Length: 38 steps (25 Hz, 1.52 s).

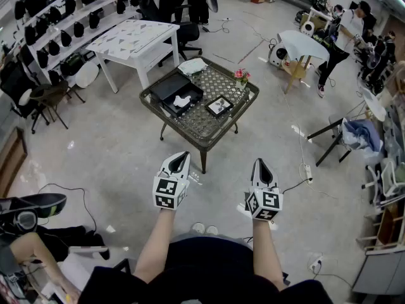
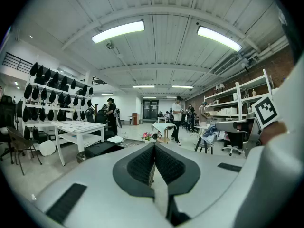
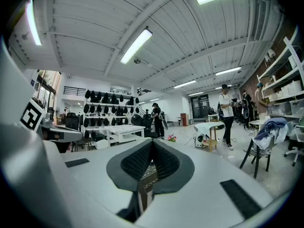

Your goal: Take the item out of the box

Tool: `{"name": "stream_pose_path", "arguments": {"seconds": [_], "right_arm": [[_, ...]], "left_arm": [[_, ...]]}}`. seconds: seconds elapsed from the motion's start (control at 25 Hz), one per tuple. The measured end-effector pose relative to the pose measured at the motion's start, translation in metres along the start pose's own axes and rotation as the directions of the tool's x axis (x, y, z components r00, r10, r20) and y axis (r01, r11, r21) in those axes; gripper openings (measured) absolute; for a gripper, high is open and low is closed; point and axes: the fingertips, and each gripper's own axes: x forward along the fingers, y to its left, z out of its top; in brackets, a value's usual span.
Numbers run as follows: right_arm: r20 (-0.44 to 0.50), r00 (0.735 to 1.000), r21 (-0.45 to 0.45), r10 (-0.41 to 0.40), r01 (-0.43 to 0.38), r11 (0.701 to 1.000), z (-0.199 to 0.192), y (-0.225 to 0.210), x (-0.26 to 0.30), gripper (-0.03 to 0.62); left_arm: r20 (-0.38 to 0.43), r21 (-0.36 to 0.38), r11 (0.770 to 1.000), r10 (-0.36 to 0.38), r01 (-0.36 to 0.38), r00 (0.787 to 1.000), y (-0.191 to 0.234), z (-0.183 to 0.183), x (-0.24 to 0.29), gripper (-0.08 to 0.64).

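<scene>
An open black box [image 1: 169, 87] lies on the left half of a low glass-topped table [image 1: 190, 139], and a white item [image 1: 182, 101] rests in its tray. Both grippers hang in the air in front of the table, well short of it and roughly level. My left gripper [image 1: 182, 154] is shut with nothing between its pads [image 2: 142, 163]; the box [image 2: 100, 149] shows just past its left side. My right gripper [image 1: 259, 162] is also shut and empty, its pads [image 3: 140, 161] meeting at the tip.
On the same table stand a framed picture [image 1: 219, 106], a small pot of pink flowers [image 1: 241, 76] and a white cloth [image 1: 192, 66]. A white table [image 1: 136, 37] and wall shelves of black items stand behind. Cables and a power strip [image 1: 307, 170] lie on the floor at right; people work far off.
</scene>
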Motion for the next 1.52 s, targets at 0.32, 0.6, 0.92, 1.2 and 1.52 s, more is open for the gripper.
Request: {"name": "stream_pose_path", "arguments": {"seconds": [0.32,0.6,0.92,1.2,1.52], "right_arm": [[-0.006,1.0,-0.001,0.004,-0.004,1.0,-0.004,-0.004,-0.001,0.002],[-0.004,1.0,0.008,0.005,-0.005,1.0,-0.001,-0.004,-0.001,0.002],[-0.023,1.0,0.016,0.013,-0.013,1.0,-0.009,0.002,-0.003,0.003],[-0.032,0.999,0.031,0.033,-0.032,0.999,-0.016,0.006,-0.002,0.005],[-0.006,0.997,0.057,0.076,-0.075,0.996,-0.009,0.015,-0.002,0.069]], "left_arm": [[-0.003,0.004,1.0,-0.007,0.007,1.0,-0.007,-0.002,0.005,0.02],[-0.009,0.006,1.0,-0.013,0.013,1.0,-0.008,0.002,0.006,0.02],[-0.017,0.002,1.0,-0.022,0.022,1.0,-0.01,-0.005,0.005,0.02],[-0.039,-0.01,1.0,-0.029,0.029,0.999,-0.011,-0.018,0.006,0.02],[-0.053,-0.022,0.999,-0.028,0.027,0.998,-0.007,-0.024,0.003,0.02]]}}
